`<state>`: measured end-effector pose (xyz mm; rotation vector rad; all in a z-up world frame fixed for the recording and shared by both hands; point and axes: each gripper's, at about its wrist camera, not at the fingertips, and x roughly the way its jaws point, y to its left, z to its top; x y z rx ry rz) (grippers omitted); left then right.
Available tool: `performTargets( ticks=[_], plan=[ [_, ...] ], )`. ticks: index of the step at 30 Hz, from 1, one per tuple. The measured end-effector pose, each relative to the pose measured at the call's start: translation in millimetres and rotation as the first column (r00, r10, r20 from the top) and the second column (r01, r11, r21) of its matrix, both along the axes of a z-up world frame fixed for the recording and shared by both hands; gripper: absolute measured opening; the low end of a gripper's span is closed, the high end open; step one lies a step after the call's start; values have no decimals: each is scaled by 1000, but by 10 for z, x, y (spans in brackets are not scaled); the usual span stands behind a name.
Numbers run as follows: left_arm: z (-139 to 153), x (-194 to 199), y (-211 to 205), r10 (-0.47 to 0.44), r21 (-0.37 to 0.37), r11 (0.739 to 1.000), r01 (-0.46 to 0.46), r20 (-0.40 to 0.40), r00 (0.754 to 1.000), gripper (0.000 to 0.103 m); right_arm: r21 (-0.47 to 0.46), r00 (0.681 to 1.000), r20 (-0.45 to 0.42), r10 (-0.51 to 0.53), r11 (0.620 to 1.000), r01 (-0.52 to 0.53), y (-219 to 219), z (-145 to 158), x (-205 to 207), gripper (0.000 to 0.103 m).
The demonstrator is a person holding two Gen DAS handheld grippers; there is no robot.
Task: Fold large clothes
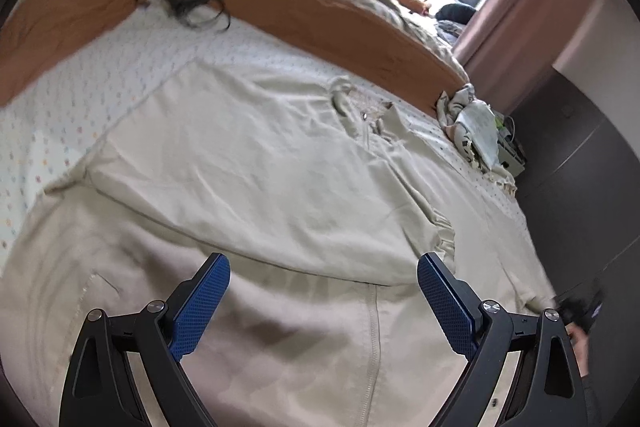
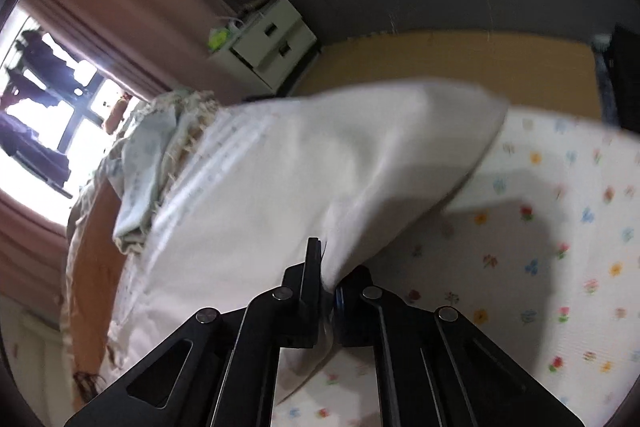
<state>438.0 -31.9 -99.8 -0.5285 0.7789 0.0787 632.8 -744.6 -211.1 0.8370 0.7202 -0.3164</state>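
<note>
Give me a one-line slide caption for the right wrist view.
Right gripper shut on the cream garment, lifting its edge over the flowered bedsheet.

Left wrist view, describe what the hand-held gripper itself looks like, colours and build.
The left hand-held gripper has two matte black linkage arms with triangular cutouts and round silver pivot bolts. Each finger carries a flat blue pad with a fine dotted texture. No cables or markings show. The right hand-held gripper has the same black links and silver bolts.
</note>
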Motion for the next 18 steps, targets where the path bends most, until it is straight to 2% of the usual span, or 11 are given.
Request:
performTargets(
  ticks=[6,10,16,18],
  plan=[
    [27,-45,-45,26,54,998,-28,32,999,95,-75,999,13,44,996,-43,236,567,46,6],
    [-26,-55,16,50,60,997,-51,31,998,95,-129,996,33,86,988,-81,414,912,53,5],
    [-232,0,92,65,97,993,-62,-25,998,95,-196,986,51,159,970,-146,728,1343,13,5],
    [-279,0,118,68,88,994,-64,-38,997,95,-227,979,61,195,958,-177,878,1490,-2,5]
  ],
)
